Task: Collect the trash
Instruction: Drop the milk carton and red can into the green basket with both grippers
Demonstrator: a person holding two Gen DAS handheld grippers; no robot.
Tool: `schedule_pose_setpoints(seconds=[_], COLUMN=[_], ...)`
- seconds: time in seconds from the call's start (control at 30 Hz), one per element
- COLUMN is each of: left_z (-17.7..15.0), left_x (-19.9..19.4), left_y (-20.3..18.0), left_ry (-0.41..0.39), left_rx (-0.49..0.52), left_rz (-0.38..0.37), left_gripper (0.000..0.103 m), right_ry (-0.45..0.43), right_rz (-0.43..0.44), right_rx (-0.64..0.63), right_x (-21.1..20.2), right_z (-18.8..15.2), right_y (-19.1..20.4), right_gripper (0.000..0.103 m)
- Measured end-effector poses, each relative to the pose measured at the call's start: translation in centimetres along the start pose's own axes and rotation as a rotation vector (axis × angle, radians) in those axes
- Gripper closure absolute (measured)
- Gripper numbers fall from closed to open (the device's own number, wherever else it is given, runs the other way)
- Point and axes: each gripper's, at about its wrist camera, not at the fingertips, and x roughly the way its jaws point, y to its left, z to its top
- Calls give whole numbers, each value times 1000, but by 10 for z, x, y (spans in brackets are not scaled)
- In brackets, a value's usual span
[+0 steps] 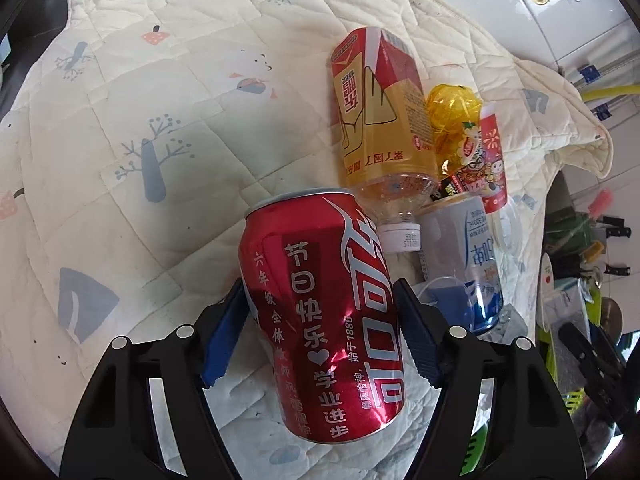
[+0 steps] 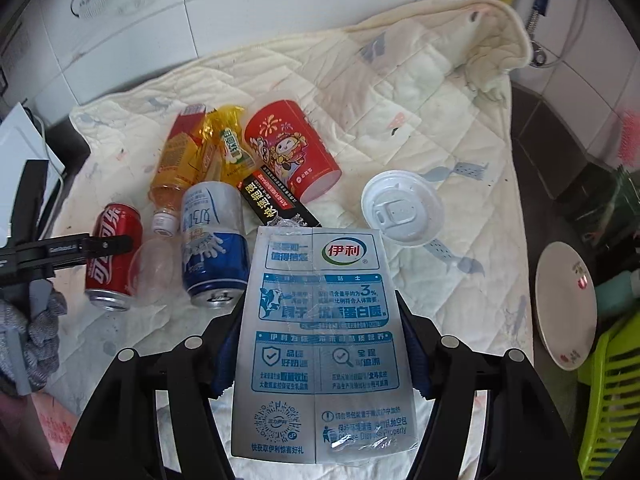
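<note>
Left wrist view. My left tool (image 1: 320,328) is clamped on the red cola can (image 1: 320,320), blue pads pressed against both its sides; the can is dented at the grip. Beyond the can lies the yellow tea bottle (image 1: 380,120), its white cap touching the can's far rim. Right of the can lies the blue-and-white milk can (image 1: 472,256), just beside it. Past the milk can, a crumpled yellow wrapper (image 1: 452,114) and a red paper cup (image 1: 490,160). All of it rests on a cream quilted cloth (image 1: 140,120) covering the tabletop.

Right wrist view. My right tool (image 2: 320,344) grips a flat silver milk pouch (image 2: 320,344) by its long edges, lifted above the cloth (image 2: 460,140). Taking the milk can (image 2: 212,248) as landmark: the pouch is just right of it; the cola can (image 2: 112,256) lies left, held by the left tool (image 2: 100,246), with a clear plastic cup (image 2: 154,272) between them. Beyond the milk can, the tea bottle (image 2: 180,160), a black sachet (image 2: 276,200) and the red cup (image 2: 292,152). A white cup lid (image 2: 402,208) lies well right.
</note>
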Motion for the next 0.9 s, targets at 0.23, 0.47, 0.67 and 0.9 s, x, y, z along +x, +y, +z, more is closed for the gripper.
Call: schedule_pose_setpoints(seconds=[0.23,0.47,0.67,0.9], left_z=[-15,-49,-91,-142], left_x=[-34,-72,-91,-97], left_y=[-11,-25,-44,-75], left_ry=[-72,-115,-122,-93], left_rx=[52,104,164,257], left_rz=[5,-13,-46,-88], left_gripper=[32,32,32,32], right_ry=[-67,-96,-83,10], right_rz=[43,66,48,38], right_rx=[37,67,123,232], right_x=[-36,-61,-73,-65], right_z=[-37,-94,-164,-251], right_y=[-7,-12,-21,-38], right_gripper=[39,39,39,39])
